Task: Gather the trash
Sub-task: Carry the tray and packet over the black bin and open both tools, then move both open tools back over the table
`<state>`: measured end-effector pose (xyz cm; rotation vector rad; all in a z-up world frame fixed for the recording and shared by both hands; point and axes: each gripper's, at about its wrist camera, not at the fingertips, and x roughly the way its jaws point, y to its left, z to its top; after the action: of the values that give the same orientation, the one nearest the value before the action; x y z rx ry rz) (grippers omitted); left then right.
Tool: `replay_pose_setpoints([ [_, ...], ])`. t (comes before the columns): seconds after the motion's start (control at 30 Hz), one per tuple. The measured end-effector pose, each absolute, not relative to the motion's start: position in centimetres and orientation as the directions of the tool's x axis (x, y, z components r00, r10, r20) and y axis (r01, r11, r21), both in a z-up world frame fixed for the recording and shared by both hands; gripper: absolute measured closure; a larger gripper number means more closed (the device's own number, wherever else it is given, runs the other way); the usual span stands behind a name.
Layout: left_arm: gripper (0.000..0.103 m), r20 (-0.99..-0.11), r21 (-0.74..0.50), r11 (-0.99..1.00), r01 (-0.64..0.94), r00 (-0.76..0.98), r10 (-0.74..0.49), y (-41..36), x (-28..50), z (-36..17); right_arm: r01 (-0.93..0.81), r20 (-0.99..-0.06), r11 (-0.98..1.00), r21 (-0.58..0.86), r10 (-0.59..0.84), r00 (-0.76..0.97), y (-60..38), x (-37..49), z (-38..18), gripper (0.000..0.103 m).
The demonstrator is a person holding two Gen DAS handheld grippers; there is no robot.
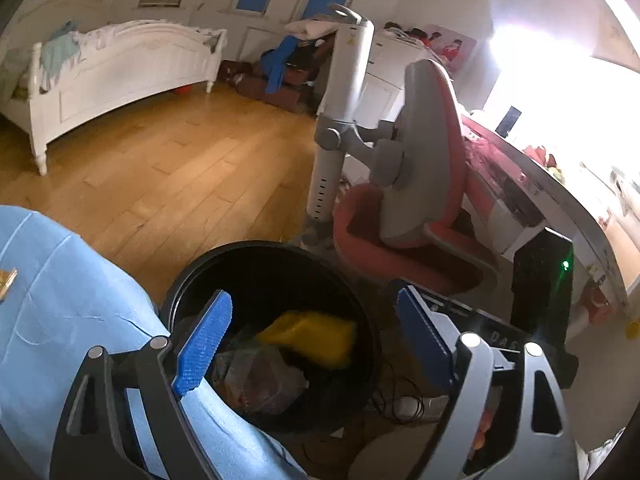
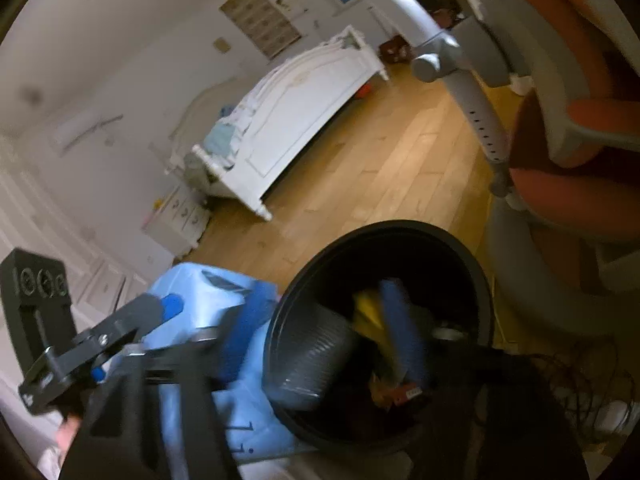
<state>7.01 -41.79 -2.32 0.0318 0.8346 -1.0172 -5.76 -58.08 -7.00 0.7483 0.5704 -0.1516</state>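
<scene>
Trash (image 1: 280, 360) lies inside the black bin (image 1: 192, 272), a yellow item (image 1: 312, 338) on top. Left gripper (image 1: 316, 344) and right gripper (image 2: 320, 332) hover above the bin, jaws spread, empty. Deposit appears complete; remaining litter cannot be determined

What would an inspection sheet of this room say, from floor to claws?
Surface: wooden plank floor, bare in the middle.
Job's things: black trash bin holding a yellow item and crumpled wrappers.
Clutter: blue cloth beside the bin; clothes pile by the far wall.
Grippers: left claw open over the bin, nothing held; right claw blurred, open, nothing seen between its fingers.
Cables: tangled cords on the floor beside the bin.
Surroundings: white bed, red chair, desk.
</scene>
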Motion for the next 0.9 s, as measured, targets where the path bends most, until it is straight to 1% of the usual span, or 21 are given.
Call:
replay_pose_setpoints([
  [0.2,0.018,-0.621,-0.344,0.576,0.741,0.281,-0.732,-39.2,6.3,-1.5,0.314,-0.548,0.750,0.582,0.076,0.833,-56.5,-5.4,-6.3,0.032],
  [0.23,0.018,-0.618,-0.347,0.585,0.733,0.290,-0.731,-38.5,6.3,-1.3,0.308,-0.550,0.755,0.579,0.082,0.831,-56.1,-5.1,-6.1,0.031],
  [0.3,0.009,-0.612,-0.349,0.608,0.713,0.318,-0.724,-36.7,6.3,-1.0,0.293,-0.551,0.764,0.575,0.097,0.829,-55.1,-4.8,-5.9,0.030],
  [0.43,0.009,-0.603,-0.336,0.667,0.665,0.392,-0.695,-32.2,6.4,-0.3,0.243,-0.554,0.793,0.558,0.138,0.821,-52.3,-3.5,-5.1,0.028],
  [0.6,0.009,-0.608,-0.299,0.761,0.575,0.500,-0.617,-25.5,7.1,0.1,0.163,-0.558,0.828,0.537,0.203,0.804,-48.4,-1.5,-4.1,0.027],
  [0.8,0.009,-0.603,-0.290,0.841,0.456,0.596,-0.531,-16.4,8.4,0.0,0.035,-0.572,0.870,0.492,0.293,0.766,-42.2,1.7,-2.3,0.027],
  [0.9,0.009,-0.620,-0.262,0.884,0.387,0.635,-0.461,-12.3,9.5,-0.4,-0.041,-0.586,0.890,0.454,0.332,0.739,-38.7,3.4,-1.2,0.027],
])
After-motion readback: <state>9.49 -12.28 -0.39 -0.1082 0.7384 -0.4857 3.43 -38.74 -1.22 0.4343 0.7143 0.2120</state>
